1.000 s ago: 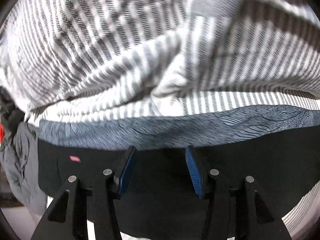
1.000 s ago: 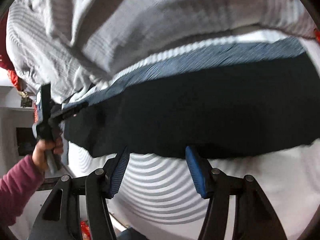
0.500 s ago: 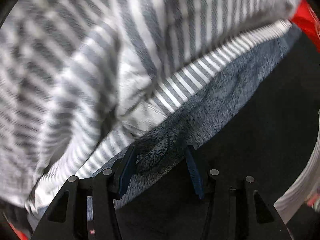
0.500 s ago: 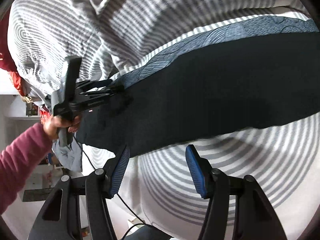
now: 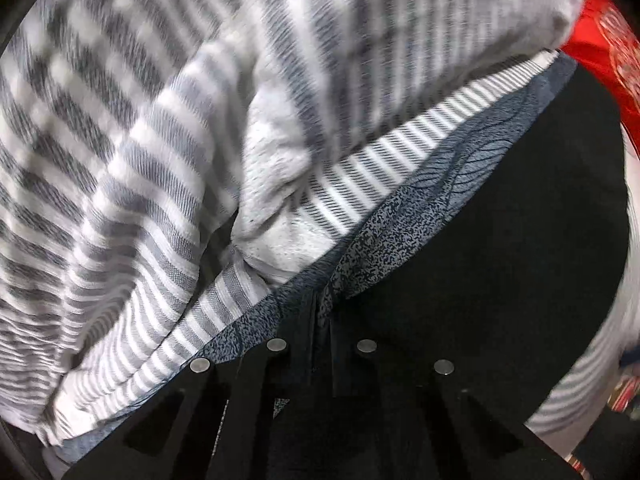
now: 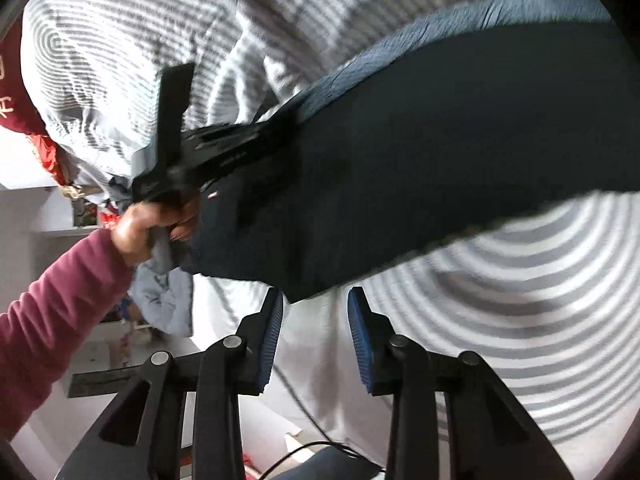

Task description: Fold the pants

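Striped bedding (image 5: 168,152): grey-and-white, rumpled into folds, the largest thing present; it fills the background of both wrist views and everything else lies on or beside it.

Pants (image 6: 440,152): dark, nearly black, spread lengthwise across the striped bedding. A blue-grey speckled band (image 5: 400,232) with wavy line markings runs along the edge farthest from the right gripper. A small red tag (image 6: 212,195) sits near the end by the left gripper.

Red cloth (image 5: 612,48): bright red with white print, at the margin of the bedding beyond the far end of the pants.

Pale blue garment (image 6: 164,300): crumpled, hanging off the bedding's edge just below the person's hand (image 6: 148,228), which wears a maroon sleeve.

Left gripper (image 5: 320,320): fingers drawn together, pinching a fold of the speckled band at the pants' edge. In the right wrist view it shows blurred at the pants' near end.

Right gripper (image 6: 316,320): blue-padded fingers spread apart, nothing between them, poised just beside the lower corner of the pants, above the bedding.

No containers in view.
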`<state>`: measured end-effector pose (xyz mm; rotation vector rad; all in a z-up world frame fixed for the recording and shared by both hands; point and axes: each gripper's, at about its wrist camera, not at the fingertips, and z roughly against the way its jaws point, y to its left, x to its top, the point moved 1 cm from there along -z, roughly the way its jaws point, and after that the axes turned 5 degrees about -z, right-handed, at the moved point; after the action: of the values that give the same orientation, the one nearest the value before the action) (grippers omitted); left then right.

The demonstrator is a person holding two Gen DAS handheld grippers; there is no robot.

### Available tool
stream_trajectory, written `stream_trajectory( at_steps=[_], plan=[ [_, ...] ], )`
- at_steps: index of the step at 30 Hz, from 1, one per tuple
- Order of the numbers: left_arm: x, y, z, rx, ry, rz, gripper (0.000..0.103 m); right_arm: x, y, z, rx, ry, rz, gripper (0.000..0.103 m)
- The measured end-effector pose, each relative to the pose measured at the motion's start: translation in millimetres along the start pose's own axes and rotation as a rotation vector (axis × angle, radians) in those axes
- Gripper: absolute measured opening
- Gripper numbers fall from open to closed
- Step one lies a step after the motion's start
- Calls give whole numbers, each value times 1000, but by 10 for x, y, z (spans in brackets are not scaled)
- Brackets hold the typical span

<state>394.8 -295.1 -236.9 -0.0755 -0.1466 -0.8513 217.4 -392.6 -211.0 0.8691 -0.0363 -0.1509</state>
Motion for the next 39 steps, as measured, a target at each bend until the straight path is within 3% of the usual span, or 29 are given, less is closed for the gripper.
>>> stream_trajectory(
  at_steps=[2,5,6,8,13,19,21,22,25,30,33,36,39],
  plan=[
    [-32,92,-116,-17,-7,58,8,-29,-7,-183,4,20,-19,45],
    [-70,82,-148,3,-22,55,10,-115,-9,-459,13,47,-47,46],
    [-66,-47,-137,13,-20,51,15,-135,4,-535,14,51,-51,46],
    [-53,-125,12,45,-23,55,22,-143,39,-641,18,55,-51,46],
    [-179,30,525,61,-128,128,22,-99,138,-792,45,46,-65,46],
    [-629,53,460,91,-54,146,22,-70,164,-1079,82,71,-130,45],
    [-823,77,394,109,-32,164,22,-64,175,-1100,73,51,-131,25],
    [-904,113,347,121,-23,187,22,-73,168,-1103,58,50,-131,9],
    [-1091,199,315,121,-30,244,22,-159,75,-1162,71,84,-166,1],
    [-1173,232,716,87,-72,271,22,-312,118,-915,-15,119,-108,6],
    [-1114,218,814,51,-67,268,22,-34,279,-627,-32,16,-32,6],
    [-900,-60,729,35,-69,282,22,589,402,-461,-59,-105,18,12],
    [-696,-158,672,77,-78,345,22,1215,444,-393,-120,-220,48,33]
  ],
)
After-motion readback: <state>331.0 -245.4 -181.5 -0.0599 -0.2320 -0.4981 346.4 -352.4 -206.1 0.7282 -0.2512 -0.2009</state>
